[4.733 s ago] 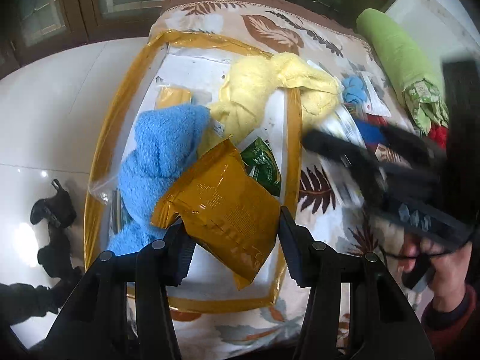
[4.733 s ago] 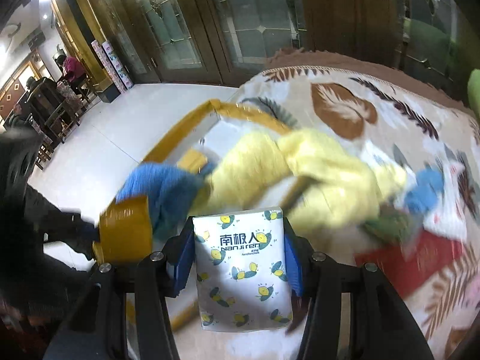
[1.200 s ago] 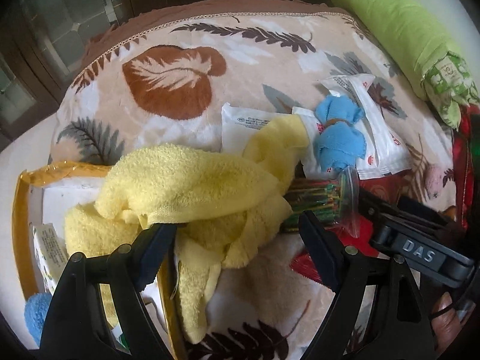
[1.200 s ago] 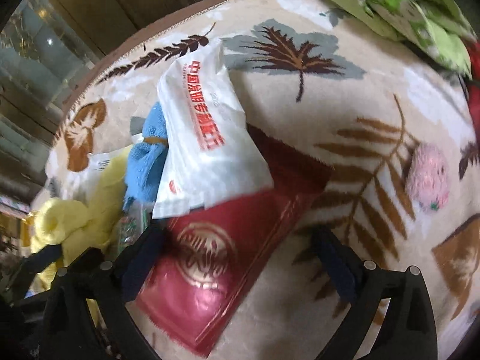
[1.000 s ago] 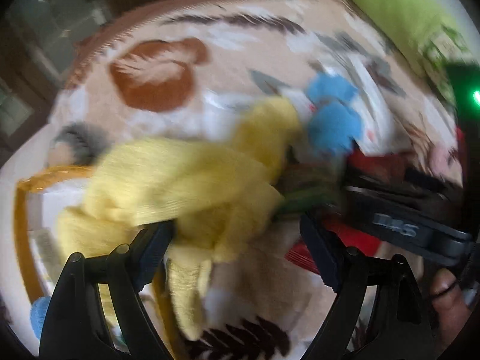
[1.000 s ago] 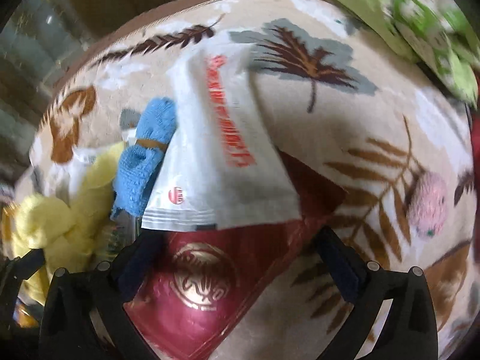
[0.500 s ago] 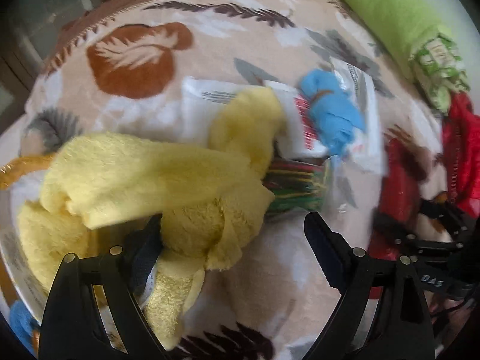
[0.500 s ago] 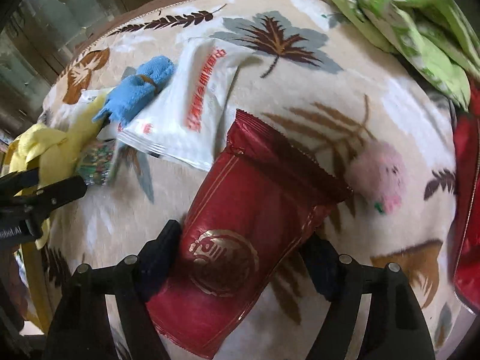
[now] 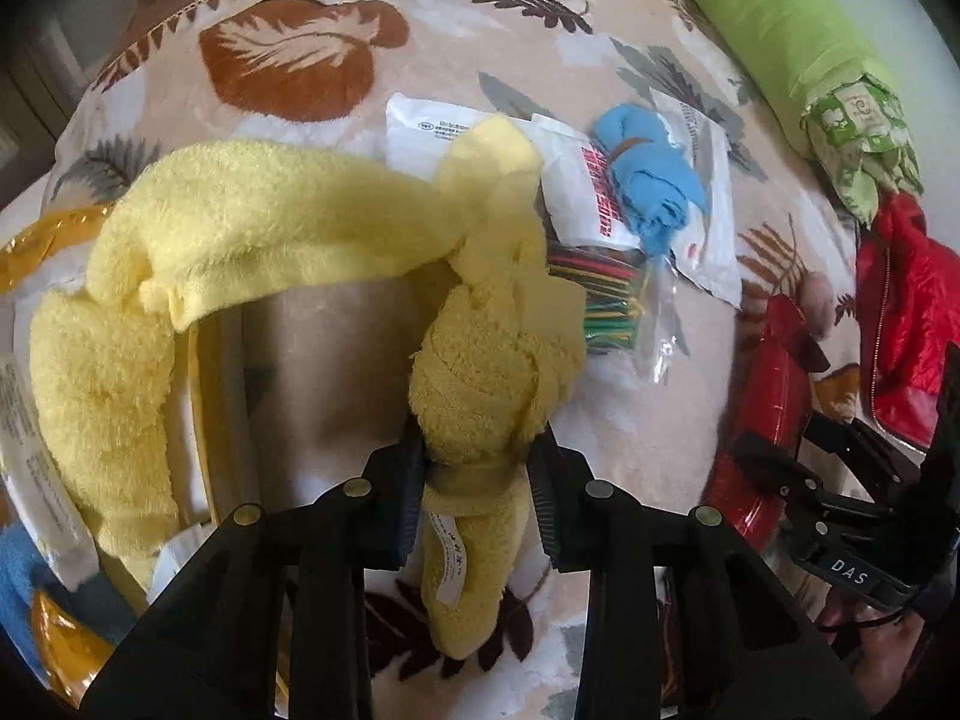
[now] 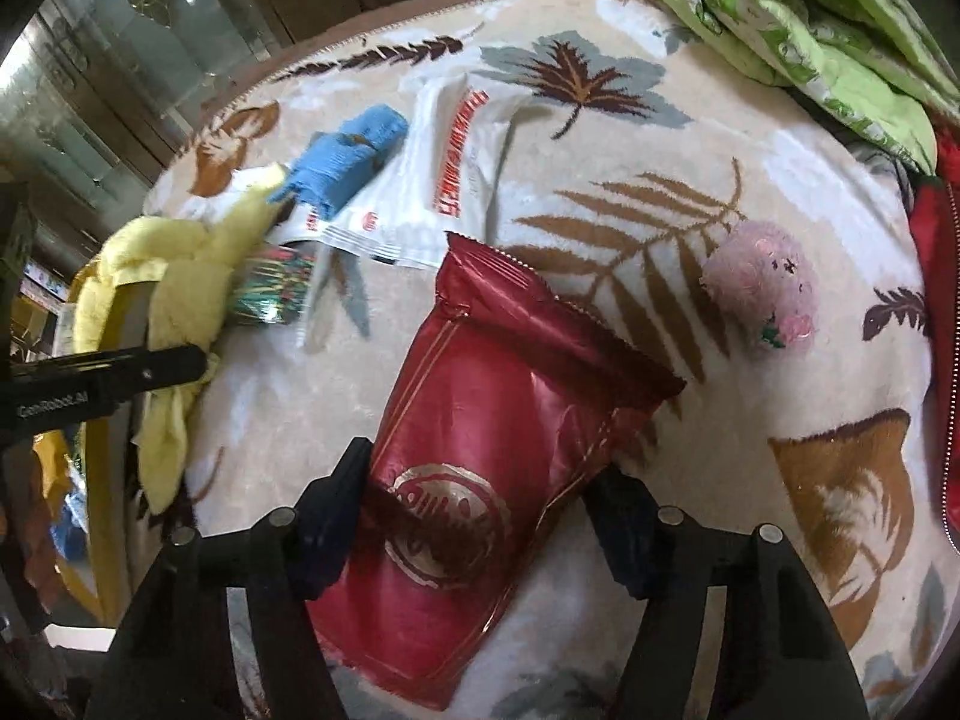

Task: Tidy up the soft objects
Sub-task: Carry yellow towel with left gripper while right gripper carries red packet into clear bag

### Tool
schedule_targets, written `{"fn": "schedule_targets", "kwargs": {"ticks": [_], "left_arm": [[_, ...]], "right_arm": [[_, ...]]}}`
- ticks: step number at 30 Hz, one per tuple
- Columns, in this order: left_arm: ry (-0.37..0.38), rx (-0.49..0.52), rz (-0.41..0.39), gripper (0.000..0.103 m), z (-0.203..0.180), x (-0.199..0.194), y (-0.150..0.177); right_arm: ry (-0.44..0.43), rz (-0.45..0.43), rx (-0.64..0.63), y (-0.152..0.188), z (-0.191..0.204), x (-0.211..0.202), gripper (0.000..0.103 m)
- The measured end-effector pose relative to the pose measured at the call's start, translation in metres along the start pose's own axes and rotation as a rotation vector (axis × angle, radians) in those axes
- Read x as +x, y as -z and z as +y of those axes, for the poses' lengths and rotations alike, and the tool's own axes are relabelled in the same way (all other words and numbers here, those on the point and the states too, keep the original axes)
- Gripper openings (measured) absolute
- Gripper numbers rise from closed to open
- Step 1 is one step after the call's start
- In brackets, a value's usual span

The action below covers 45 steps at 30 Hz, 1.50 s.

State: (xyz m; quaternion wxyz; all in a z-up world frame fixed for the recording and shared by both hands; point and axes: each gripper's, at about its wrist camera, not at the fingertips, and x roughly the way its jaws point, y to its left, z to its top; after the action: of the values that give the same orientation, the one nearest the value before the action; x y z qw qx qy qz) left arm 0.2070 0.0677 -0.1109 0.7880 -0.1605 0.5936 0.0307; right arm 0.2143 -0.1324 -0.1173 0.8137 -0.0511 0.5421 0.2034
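Note:
A long yellow towel (image 9: 270, 228) drapes from a yellow-rimmed clear bag (image 9: 36, 240) at the left across the leaf-patterned blanket. My left gripper (image 9: 477, 474) points down at the towel's banded end. Its jaws are closing and both pads press on that end. A red foil pouch (image 10: 510, 408) lies between the fingers of my right gripper (image 10: 480, 516). Those jaws are closing too, and the pads touch both edges of the pouch. In the left wrist view the right gripper (image 9: 798, 468) is at the right with the pouch (image 9: 768, 408) bowed in it.
Beyond the towel lie a blue rolled cloth (image 9: 648, 180), white packets (image 9: 702, 204) and a clear bag of coloured sticks (image 9: 600, 300). A pink plush ball (image 10: 762, 288) sits right of the pouch. Green bedding (image 9: 768, 18) and a red jacket (image 9: 900, 312) line the right side.
My left jaws went from wide open to clamped on the towel's end. My right gripper slid right, off the white packet and over the red pouch, and its jaws narrowed onto it.

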Motion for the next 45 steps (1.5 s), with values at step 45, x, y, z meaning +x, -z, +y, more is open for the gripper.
{"fn": "schedule_targets", "kwargs": {"ticks": [45], "left_arm": [[0.023,-0.173,-0.309,0.030,0.092,-0.155,0.112]], "right_arm": [[-0.200,-0.082,-0.181,-0.007,0.113,-0.055,0.055]]}}
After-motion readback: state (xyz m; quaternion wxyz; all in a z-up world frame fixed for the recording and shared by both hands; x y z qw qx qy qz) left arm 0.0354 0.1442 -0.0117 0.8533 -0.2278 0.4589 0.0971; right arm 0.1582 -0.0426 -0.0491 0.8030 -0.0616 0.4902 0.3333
